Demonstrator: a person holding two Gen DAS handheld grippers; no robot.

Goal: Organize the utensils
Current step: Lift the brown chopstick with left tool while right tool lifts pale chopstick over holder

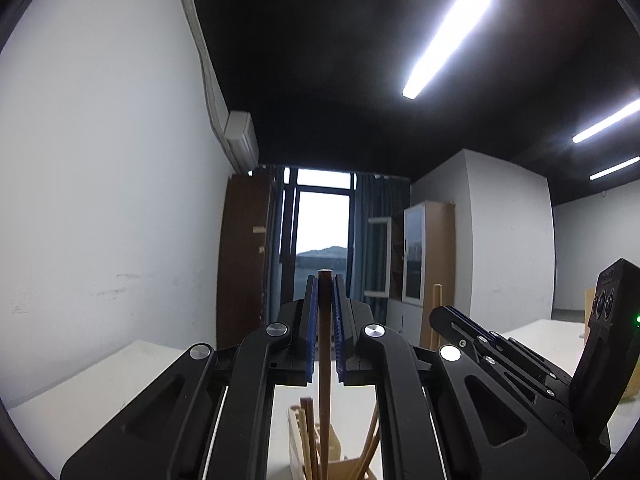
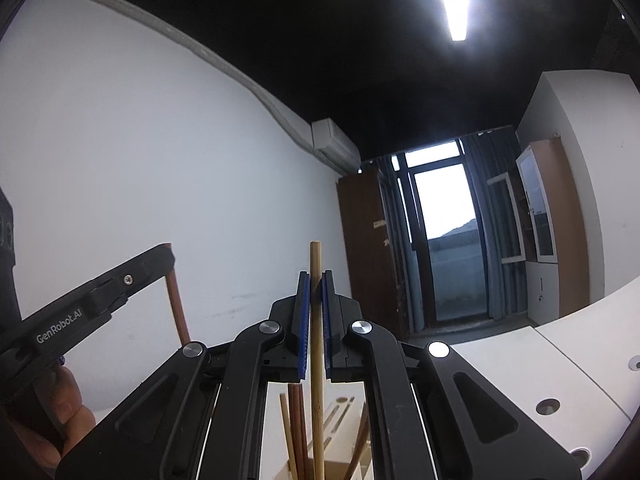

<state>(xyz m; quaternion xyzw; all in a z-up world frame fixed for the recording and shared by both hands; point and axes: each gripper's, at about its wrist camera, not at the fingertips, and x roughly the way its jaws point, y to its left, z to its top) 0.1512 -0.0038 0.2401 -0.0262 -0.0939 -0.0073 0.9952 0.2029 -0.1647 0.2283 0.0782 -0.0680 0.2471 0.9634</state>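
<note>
We find the left gripper [image 1: 325, 304] clamped on a dark chopstick [image 1: 325, 360], held upright above the holder [image 1: 316, 456]. The right gripper [image 2: 315, 304] is clamped on a light chopstick [image 2: 316, 344], likewise upright over the holder, where further sticks [image 2: 297, 424] stand. The holder rests on a white table [image 2: 500, 356].

Wooden holder [image 2: 340, 432] w/ chopsticks [image 2: 298, 428] sits on table [image 2: 500, 360], below & btwn both grippers' fingers [image 2: 303, 328].

dark brown chopstick [image 1: 325, 320], pale bamboo chopstick [image 2: 316, 320]
</note>
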